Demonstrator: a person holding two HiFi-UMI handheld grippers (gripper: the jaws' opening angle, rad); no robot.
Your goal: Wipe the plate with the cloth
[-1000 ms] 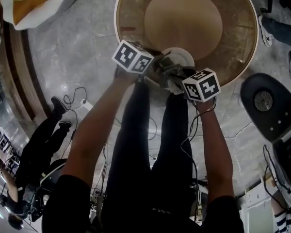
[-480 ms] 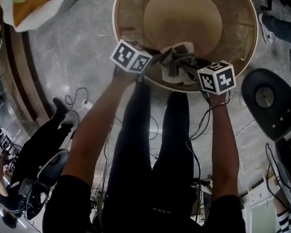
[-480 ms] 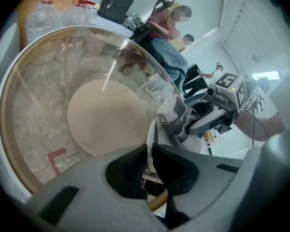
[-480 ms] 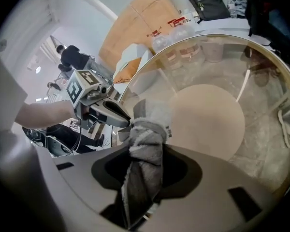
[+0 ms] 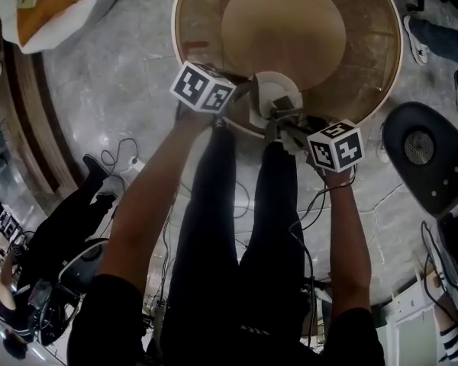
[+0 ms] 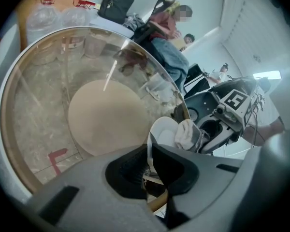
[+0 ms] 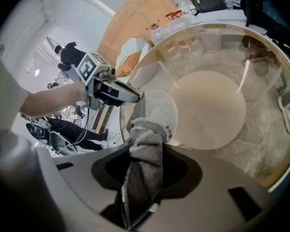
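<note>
**Operator:** Status of the left gripper?

**Inspector:** The left gripper (image 6: 150, 164) has its jaws closed on the rim of the white plate (image 5: 278, 86). The plate is held tilted at the near edge of the round glass table (image 5: 202, 29).

**Operator:** And the right gripper?

**Inspector:** The right gripper (image 7: 141, 178) is clamped on the grey cloth (image 7: 146, 144). The cloth's bunched end touches the plate's face.

**Operator:** Clearance?

**Inspector:** The tan disc (image 5: 282, 33) lies just beyond the plate. A black chair (image 5: 427, 155) stands to the right, near the table's rim. The person's legs (image 5: 237, 227) are directly below both grippers.
</note>
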